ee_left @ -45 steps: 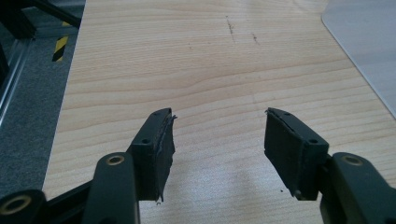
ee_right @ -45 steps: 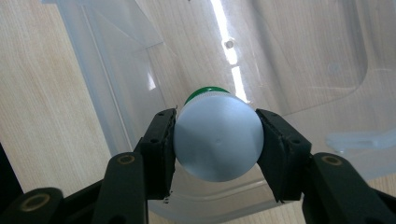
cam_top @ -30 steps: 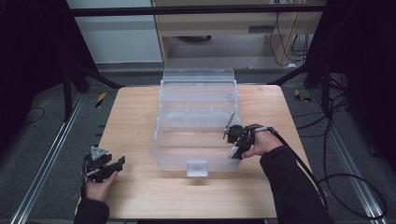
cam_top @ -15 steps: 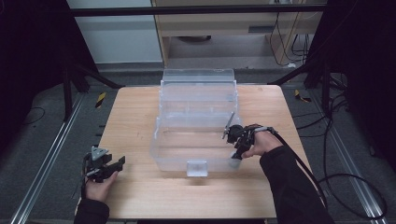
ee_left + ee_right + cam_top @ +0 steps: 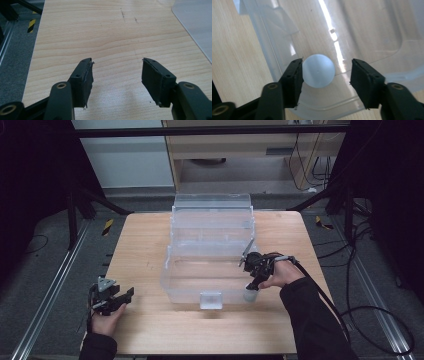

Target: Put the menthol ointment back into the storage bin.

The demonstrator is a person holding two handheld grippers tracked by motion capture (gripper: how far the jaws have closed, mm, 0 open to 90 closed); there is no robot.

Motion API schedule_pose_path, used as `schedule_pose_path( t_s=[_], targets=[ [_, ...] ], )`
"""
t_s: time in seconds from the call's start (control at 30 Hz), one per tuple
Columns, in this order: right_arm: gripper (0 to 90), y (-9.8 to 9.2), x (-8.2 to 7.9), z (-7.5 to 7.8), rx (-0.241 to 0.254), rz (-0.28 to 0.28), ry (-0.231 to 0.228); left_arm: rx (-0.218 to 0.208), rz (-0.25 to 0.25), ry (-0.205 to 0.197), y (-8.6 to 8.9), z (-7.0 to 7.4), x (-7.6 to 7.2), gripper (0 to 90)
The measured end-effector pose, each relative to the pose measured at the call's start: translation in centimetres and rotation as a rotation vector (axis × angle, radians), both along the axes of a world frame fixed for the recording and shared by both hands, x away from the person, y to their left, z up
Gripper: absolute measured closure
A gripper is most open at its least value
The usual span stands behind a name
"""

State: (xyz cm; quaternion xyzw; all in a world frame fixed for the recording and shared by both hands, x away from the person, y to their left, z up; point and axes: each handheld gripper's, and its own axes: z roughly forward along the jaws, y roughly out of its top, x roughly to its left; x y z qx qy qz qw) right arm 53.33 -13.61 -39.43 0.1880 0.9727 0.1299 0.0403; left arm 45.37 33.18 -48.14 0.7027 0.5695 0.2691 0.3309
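We note left gripper (image 5: 122, 296) low over bare table (image 5: 150, 245) near its left front corner, jaws wide apart, nothing between them. At table centre we see clear bin (image 5: 210, 265), lid raised behind. Right gripper (image 5: 325, 75) points down over bin's front right corner; jaws have just been opening. White ball (image 5: 318, 71) sits between them inside bin, touching one pad (image 5: 297, 75), clear gap to other. We log ball as released.

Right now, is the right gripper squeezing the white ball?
No, in the right gripper view the white ball touches one jaw, with a clear gap to the other.
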Motion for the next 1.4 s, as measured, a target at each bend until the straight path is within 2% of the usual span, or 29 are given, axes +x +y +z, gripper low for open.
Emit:
schedule_pose_path(
  t_s=[0.07, 0.2, 0.27, 0.3, 0.4, 0.43, 0.5, 0.53, 0.6, 0.63, 0.67, 0.83, 0.93, 1.03, 1.07, 1.23, 1.4],
  targets=[
    [40.8, -0.2, -0.2, 0.5, 0.026, -0.019, -0.015, 0.001, 0.001, 0.000, 0.0, 0.0, 0.0, 41.7],
    [31.3, -1.1, -0.7, 1.4, 0.109, -0.057, -0.080, 0.001, 0.001, 0.001, 0.0, 0.0, 0.0, 41.5],
    [30.5, -1.5, -1.0, 1.8, 0.144, -0.080, -0.107, 0.001, 0.000, 0.001, 0.0, 0.0, 0.0, 41.4],
    [26.1, -2.1, -1.3, 2.1, 0.183, -0.122, -0.145, 0.001, 0.001, 0.000, 0.0, 0.0, 0.0, 41.2],
    [22.8, -3.2, -1.8, 2.6, 0.262, -0.176, -0.214, 0.002, 0.002, -0.001, -0.1, 0.0, 0.0, 40.5],
    [22.8, -3.2, -1.8, 2.6, 0.262, -0.176, -0.214, 0.001, 0.001, 0.000, -0.1, 0.0, 0.0, 40.5],
    [22.4, -3.9, -2.2, 2.8, 0.318, -0.225, -0.260, 0.002, 0.000, -0.001, -0.1, -0.1, 0.0, 40.2],
    [22.2, -4.8, -2.8, 3.0, 0.364, -0.271, -0.305, 0.001, 0.000, -0.001, -0.1, -0.1, 0.0, 39.8],
    [21.8, -5.5, -3.3, 3.1, 0.400, -0.304, -0.341, 0.003, -0.001, -0.001, -0.2, -0.1, 0.0, 39.4],
    [21.8, -5.9, -3.5, 3.1, 0.429, -0.331, -0.354, 0.003, -0.001, -0.001, -0.2, -0.1, 0.0, 39.2],
    [21.7, -5.9, -3.5, 3.1, 0.429, -0.331, -0.354, 0.004, -0.001, -0.001, -0.2, -0.1, 0.0, 39.2],
    [20.7, -8.0, -5.0, 2.3, 0.540, -0.453, -0.404, 0.008, -0.001, -0.007, -0.2, -0.1, -0.1, 37.2],
    [20.7, -8.7, -5.5, 1.8, 0.559, -0.480, -0.426, 0.012, 0.001, -0.008, -0.2, -0.2, -0.1, 36.4],
    [20.4, -10.1, -6.2, 0.5, 0.593, -0.532, -0.462, 0.015, 0.004, -0.008, -0.2, -0.3, 0.0, 35.2],
    [20.4, -10.1, -6.2, 0.5, 0.593, -0.532, -0.462, 0.015, 0.004, -0.008, -0.2, -0.3, 0.0, 35.1],
    [19.1, -12.0, -6.6, -1.4, 0.638, -0.624, -0.467, 0.012, -0.001, -0.018, -0.3, -0.2, -0.1, 34.2],
    [17.8, -13.2, -6.9, -2.6, 0.637, -0.667, -0.488, 0.011, 0.004, -0.032, -0.5, 0.0, 0.0, 33.2]
  ],
)
